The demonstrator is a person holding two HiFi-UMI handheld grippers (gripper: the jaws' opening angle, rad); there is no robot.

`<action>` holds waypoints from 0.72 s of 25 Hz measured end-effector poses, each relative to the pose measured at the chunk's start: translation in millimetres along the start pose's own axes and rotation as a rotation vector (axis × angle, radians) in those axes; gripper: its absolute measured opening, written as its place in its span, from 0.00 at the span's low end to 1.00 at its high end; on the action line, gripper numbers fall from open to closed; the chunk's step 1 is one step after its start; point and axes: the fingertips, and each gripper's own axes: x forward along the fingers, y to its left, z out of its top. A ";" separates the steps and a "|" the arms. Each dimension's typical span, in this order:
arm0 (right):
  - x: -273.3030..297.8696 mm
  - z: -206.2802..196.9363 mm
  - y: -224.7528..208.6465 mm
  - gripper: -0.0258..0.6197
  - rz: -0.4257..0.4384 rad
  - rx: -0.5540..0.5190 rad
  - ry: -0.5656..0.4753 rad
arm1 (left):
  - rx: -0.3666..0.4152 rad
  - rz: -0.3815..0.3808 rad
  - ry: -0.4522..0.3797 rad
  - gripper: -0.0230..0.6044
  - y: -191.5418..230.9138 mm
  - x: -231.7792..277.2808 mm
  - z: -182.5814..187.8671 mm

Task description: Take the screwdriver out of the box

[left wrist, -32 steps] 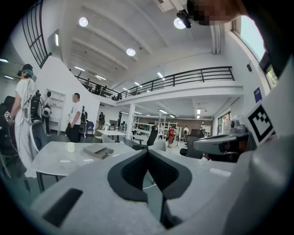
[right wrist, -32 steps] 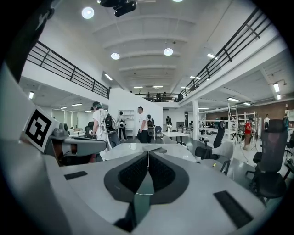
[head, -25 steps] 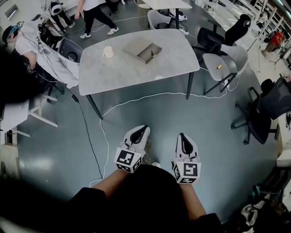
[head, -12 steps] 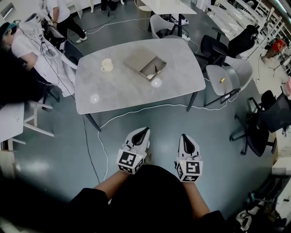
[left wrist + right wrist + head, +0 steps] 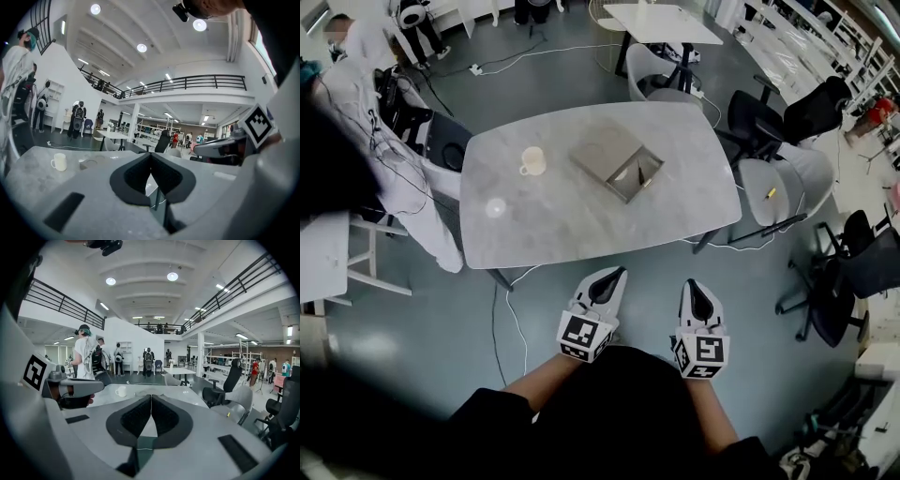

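While the screwdriver (image 5: 643,175) lies in the box (image 5: 602,150) on the desk (image 5: 572,220), the left gripper (image 5: 617,274) and right gripper (image 5: 692,285) hang over the floor (image 5: 422,309) short of it, fingers clenched on nothing.

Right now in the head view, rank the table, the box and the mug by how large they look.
1. table, largest by far
2. box, clearly smaller
3. mug, smallest
Both stand on the table, so nearness barely skews this.
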 end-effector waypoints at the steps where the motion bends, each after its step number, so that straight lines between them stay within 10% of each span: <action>1: 4.6 0.1 -0.6 0.06 -0.004 -0.001 0.006 | 0.000 -0.001 0.005 0.06 6.1 3.3 -1.7; 18: 68.7 -4.4 -55.8 0.06 -0.005 0.011 0.042 | -0.036 0.002 0.115 0.06 46.4 91.6 -31.7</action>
